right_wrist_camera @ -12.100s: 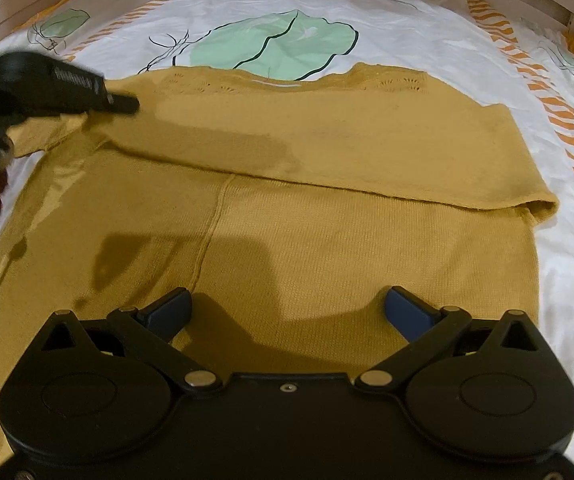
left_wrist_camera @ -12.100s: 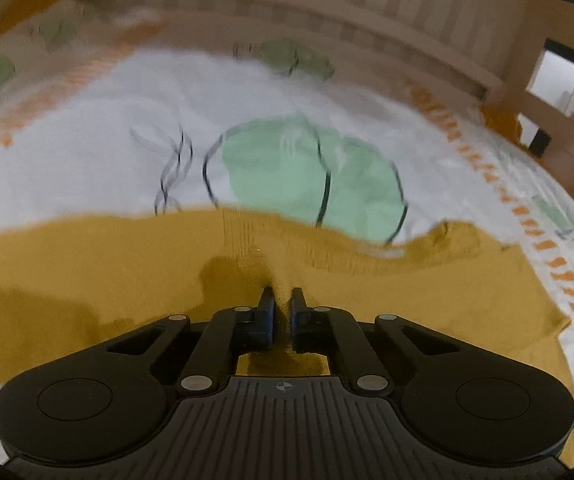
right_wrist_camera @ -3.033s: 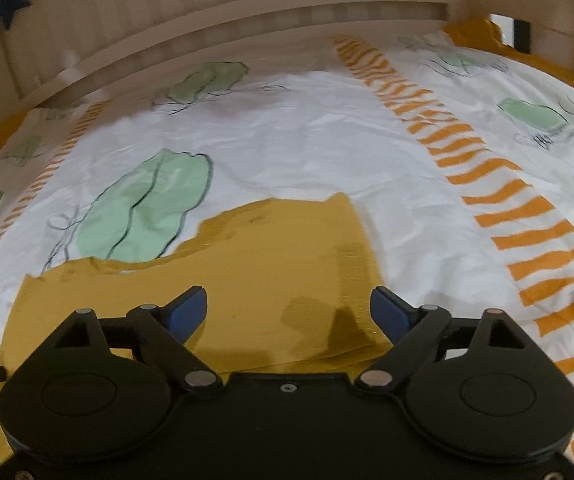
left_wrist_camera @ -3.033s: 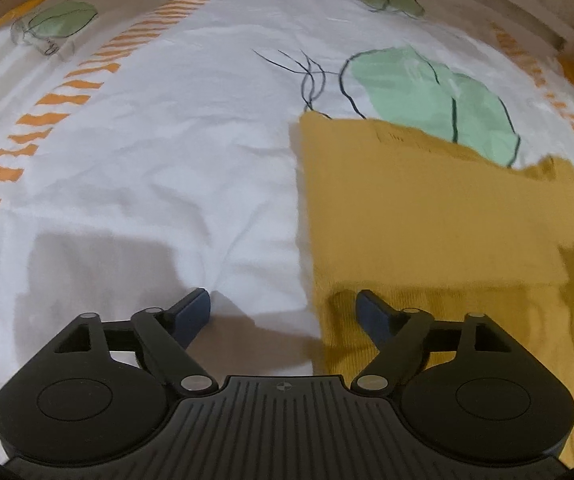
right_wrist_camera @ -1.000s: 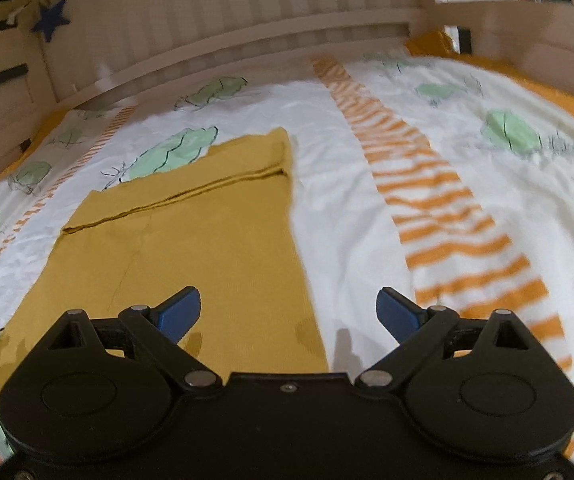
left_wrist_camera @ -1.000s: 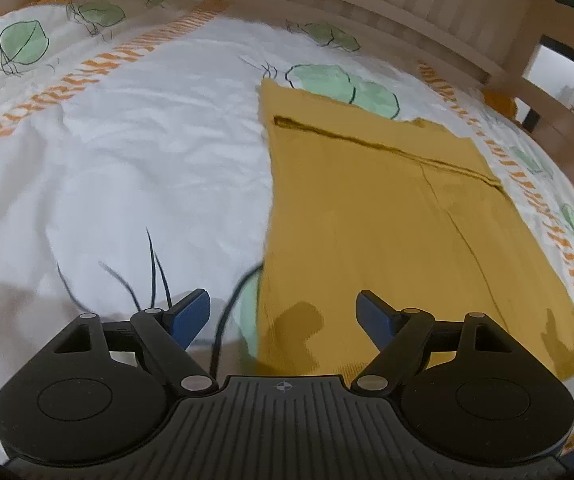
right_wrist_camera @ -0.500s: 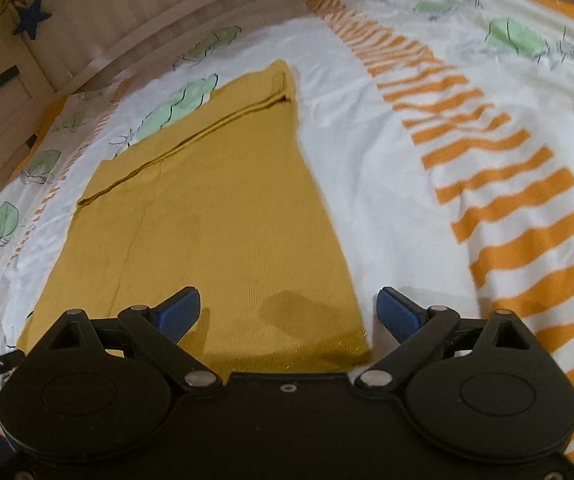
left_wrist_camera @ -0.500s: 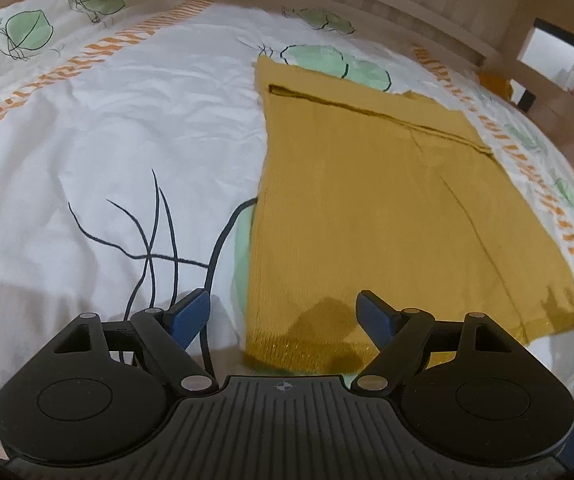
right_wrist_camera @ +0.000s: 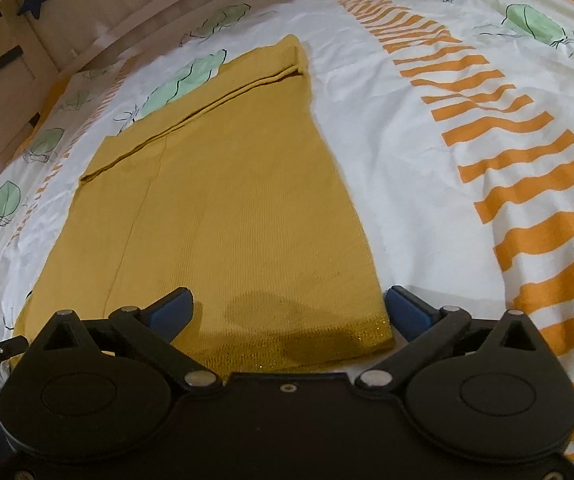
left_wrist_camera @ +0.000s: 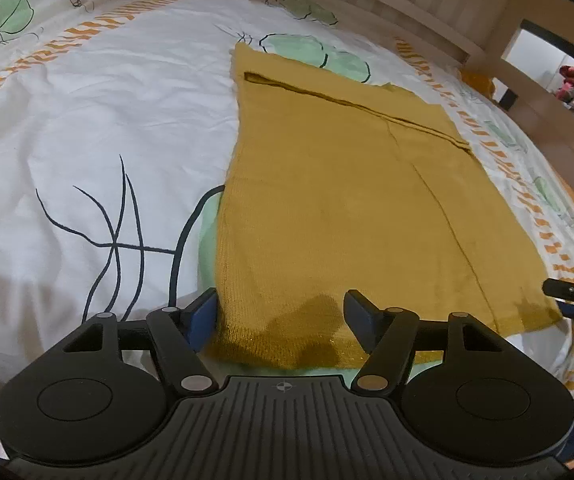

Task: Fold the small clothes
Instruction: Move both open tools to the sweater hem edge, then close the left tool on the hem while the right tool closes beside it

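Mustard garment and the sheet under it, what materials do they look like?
Mustard garment: looks like a fine knit, matte, with visible ribbed rows and a slightly glittery hem band; fibre unclear. Sheet: seems a thin woven cotton-like fabric, matte, finely creased, with printed leaves and orange stripes.

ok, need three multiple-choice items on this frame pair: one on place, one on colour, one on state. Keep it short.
1. Where does the mustard-yellow knitted garment lie?
A. on the leaf-printed white bedspread
B. on a wooden floor
C. over a chair

2. What colour are the bedspread's stripes?
A. blue
B. orange
C. red

3. How does the right gripper stand?
A. shut on the garment
B. shut on nothing
C. open, astride the garment's near corner

Key: 1 A, bedspread shows on all sides of the garment. 2 B, orange bars run beside it. 3 C, its blue pads sit wide apart, either side of the hem corner.
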Available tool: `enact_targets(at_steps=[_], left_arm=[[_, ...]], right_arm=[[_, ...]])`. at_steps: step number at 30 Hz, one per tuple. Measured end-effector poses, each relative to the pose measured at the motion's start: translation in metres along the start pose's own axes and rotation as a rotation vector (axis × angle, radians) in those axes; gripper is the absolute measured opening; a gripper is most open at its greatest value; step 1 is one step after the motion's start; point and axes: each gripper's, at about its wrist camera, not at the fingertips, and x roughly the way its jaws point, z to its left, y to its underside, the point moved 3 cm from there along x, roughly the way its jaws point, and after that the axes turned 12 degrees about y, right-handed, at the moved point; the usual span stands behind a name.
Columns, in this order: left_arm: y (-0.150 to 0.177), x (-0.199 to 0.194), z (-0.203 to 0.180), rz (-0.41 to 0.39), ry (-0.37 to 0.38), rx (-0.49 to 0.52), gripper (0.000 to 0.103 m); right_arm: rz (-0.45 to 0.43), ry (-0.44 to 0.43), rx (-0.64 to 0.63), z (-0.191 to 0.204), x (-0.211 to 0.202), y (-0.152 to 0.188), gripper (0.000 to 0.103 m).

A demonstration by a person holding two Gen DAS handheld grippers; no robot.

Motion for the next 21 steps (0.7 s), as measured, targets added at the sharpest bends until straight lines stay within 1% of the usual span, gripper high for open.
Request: enact_targets(at_steps=[1, 3, 7, 10, 12, 13, 15, 16, 18, 19, 20, 21], left_arm=[[0.0, -0.0001, -0.0001, -0.003, 0.001, -0.003, 0.065], [0.0001, 0.0004, -0.0003, -0.009, -0.006, -0.007, 0.057], [-0.0003, 0.0024, -0.0002, -0.015, -0.031, -0.006, 0.05], [-0.0006, 0.0033, -0.001, -0.014, -0.053, 0.013, 0.043], [-0.0007, 0.0024, -0.0008, -0.021, -0.063, 0.022, 0.035], [-0.0007, 0.0022, -0.0006, -0.023, -0.067, 0.024, 0.033], [-0.0008, 0.0016, 0.001, -0.029, -0.076, 0.02, 0.025], [-0.0009, 0.0013, 0.002, -0.032, -0.081, 0.018, 0.023], [-0.0008, 0.0001, 0.0037, -0.038, -0.083, 0.013, 0.02], [-0.0009, -0.0001, 0.0044, -0.04, -0.084, 0.011, 0.019], [-0.0011, -0.0004, 0.0046, -0.041, -0.087, 0.012, 0.017], [-0.0014, -0.0001, 0.004, -0.042, -0.09, 0.015, 0.016]], right_arm=[[0.002, -0.003, 0.002, -0.0002, 0.0001, 0.0003, 0.103], [0.006, -0.007, 0.007, 0.0, 0.0009, 0.0002, 0.103], [0.014, -0.027, 0.026, -0.0013, 0.0011, 0.0007, 0.103], [0.027, -0.051, 0.048, -0.0029, 0.0009, 0.0012, 0.103], [0.034, -0.064, 0.058, -0.0034, 0.0006, 0.0015, 0.103], [0.036, -0.066, 0.062, -0.0033, 0.0003, 0.0015, 0.102], [0.038, -0.057, 0.058, -0.0022, 0.0, 0.0016, 0.091], [0.038, -0.046, 0.053, -0.002, -0.0003, 0.0016, 0.088], [0.033, -0.023, 0.047, -0.0024, -0.0018, 0.0016, 0.071], [0.029, -0.013, 0.045, -0.0033, -0.0027, 0.0012, 0.066], [0.026, -0.005, 0.044, -0.004, -0.0034, 0.0008, 0.056], [0.024, 0.002, 0.043, -0.005, -0.0039, 0.0006, 0.042]])
